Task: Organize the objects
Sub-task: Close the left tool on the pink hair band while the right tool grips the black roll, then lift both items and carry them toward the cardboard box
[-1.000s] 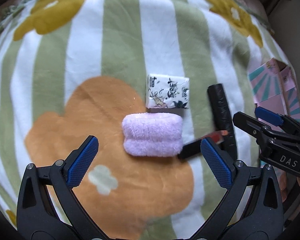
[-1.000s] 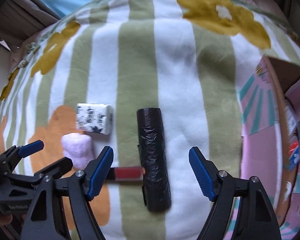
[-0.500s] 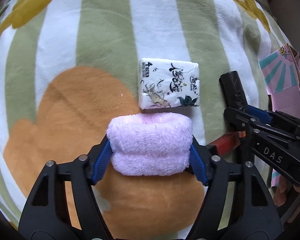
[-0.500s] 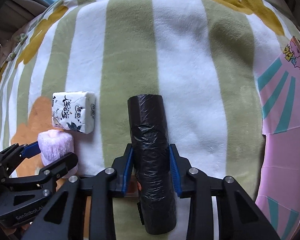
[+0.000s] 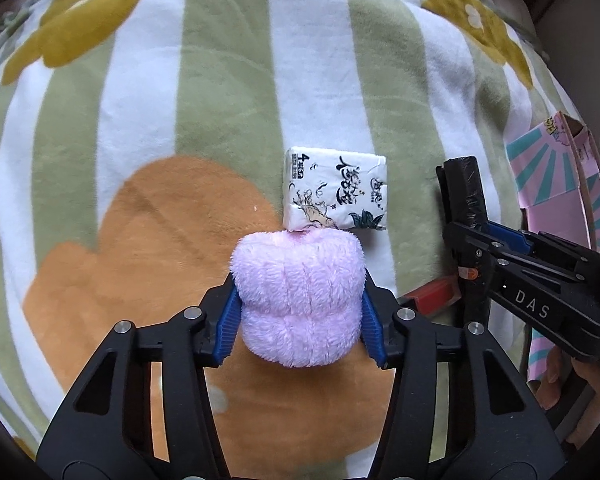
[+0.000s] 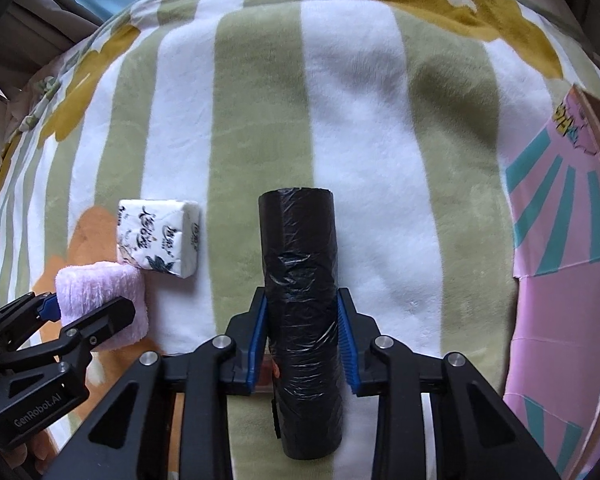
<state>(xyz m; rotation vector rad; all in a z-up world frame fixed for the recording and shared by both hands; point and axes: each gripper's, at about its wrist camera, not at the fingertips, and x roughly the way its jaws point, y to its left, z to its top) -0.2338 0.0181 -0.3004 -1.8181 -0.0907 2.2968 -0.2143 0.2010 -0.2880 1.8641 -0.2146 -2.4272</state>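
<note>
My left gripper (image 5: 298, 320) is shut on a folded fluffy pink towel (image 5: 298, 296), held over the orange flower of the blanket; it also shows in the right wrist view (image 6: 100, 300). My right gripper (image 6: 302, 340) is shut on a black roll of bin bags (image 6: 300, 300), which also shows in the left wrist view (image 5: 462, 192). A white tissue pack (image 5: 336, 196) with black print lies just beyond the towel, and shows in the right wrist view (image 6: 158, 236). A small red and black object (image 5: 432, 296) lies between the grippers, partly hidden.
A green and white striped blanket (image 6: 340, 100) with flower prints covers the surface. A pink cardboard box (image 6: 560, 240) with teal rays stands open at the right edge; it also shows in the left wrist view (image 5: 556, 172).
Both grippers went from open to shut, the left on the pink towel and the right on the black roll. Both now sit slightly higher than half a second ago.
</note>
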